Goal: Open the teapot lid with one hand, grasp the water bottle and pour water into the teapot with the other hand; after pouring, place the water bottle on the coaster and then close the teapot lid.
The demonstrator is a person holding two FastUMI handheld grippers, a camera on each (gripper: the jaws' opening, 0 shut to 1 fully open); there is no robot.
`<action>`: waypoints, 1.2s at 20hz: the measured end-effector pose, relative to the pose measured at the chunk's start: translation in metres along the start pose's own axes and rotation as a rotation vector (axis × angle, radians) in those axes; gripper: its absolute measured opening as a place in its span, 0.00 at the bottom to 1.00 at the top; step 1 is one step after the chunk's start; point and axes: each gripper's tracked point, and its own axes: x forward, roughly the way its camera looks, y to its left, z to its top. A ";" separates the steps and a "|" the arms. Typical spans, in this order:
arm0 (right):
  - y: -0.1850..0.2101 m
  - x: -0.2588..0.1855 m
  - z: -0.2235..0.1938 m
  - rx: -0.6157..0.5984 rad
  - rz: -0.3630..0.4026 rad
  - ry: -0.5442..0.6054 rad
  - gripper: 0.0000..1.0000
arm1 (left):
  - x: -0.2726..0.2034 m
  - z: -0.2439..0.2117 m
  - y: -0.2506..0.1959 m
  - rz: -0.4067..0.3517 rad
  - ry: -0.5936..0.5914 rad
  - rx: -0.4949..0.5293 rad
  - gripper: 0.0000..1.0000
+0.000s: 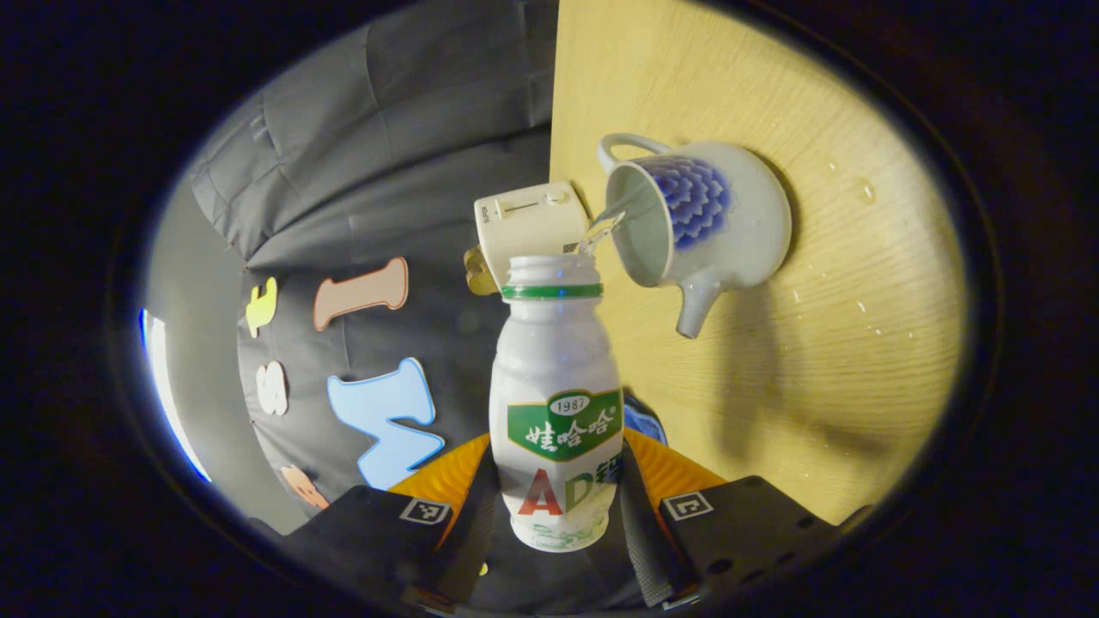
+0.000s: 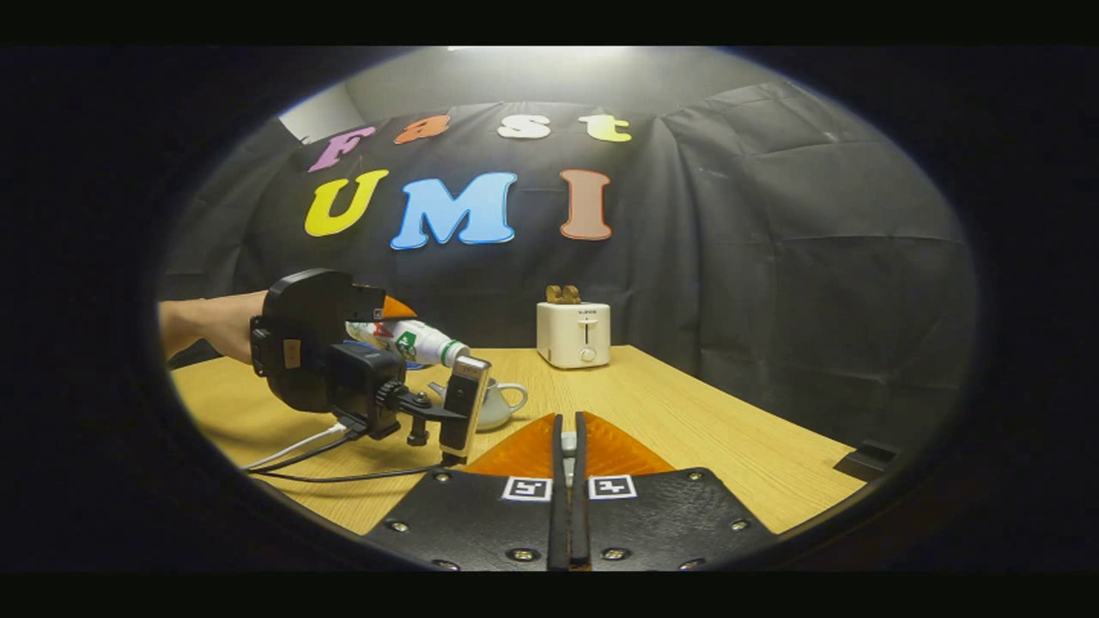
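Your left gripper [image 1: 558, 515] pinched the tipped water bottle [image 1: 556, 403], neck aimed into the open teapot [image 1: 704, 223] mid-table, while your right gripper [image 2: 567, 446] sat pressed together, whether on something I couldn't tell.

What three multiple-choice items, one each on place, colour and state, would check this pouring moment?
1. Where does the toaster stand?
A. at the table's far edge by the cloth wall
B. on the floor
C. inside the teapot

2. What colour is the flower on the teapot?
A. red
B. blue
C. green

3. What is the left claw doing?
A. hanging open
B. gripping a spoon
C. gripping the tilted bottle

Answers: 1 A, the right gripper view shows it there; 2 B, blue petals in the left gripper view; 3 C, both fingers press the bottle while water runs into the open teapot.
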 end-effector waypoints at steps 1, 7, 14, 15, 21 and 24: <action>0.000 0.000 0.000 -0.001 0.000 0.000 0.01 | 0.001 0.000 0.000 0.004 0.001 0.006 0.75; 0.001 0.000 -0.001 -0.005 0.002 0.001 0.01 | 0.001 -0.003 0.005 0.019 0.004 0.045 0.80; 0.002 0.000 0.001 -0.005 0.004 0.003 0.01 | 0.000 -0.001 0.010 0.029 -0.002 0.081 0.80; 0.002 0.000 0.001 -0.007 0.004 0.001 0.00 | 0.000 -0.001 0.009 0.029 -0.001 0.087 0.75; 0.001 -0.001 0.004 -0.006 0.002 -0.006 0.00 | 0.000 0.001 0.013 0.046 -0.007 0.125 0.80; 0.000 -0.001 0.003 -0.005 0.001 -0.003 0.01 | 0.000 0.002 0.016 0.060 -0.012 0.152 0.80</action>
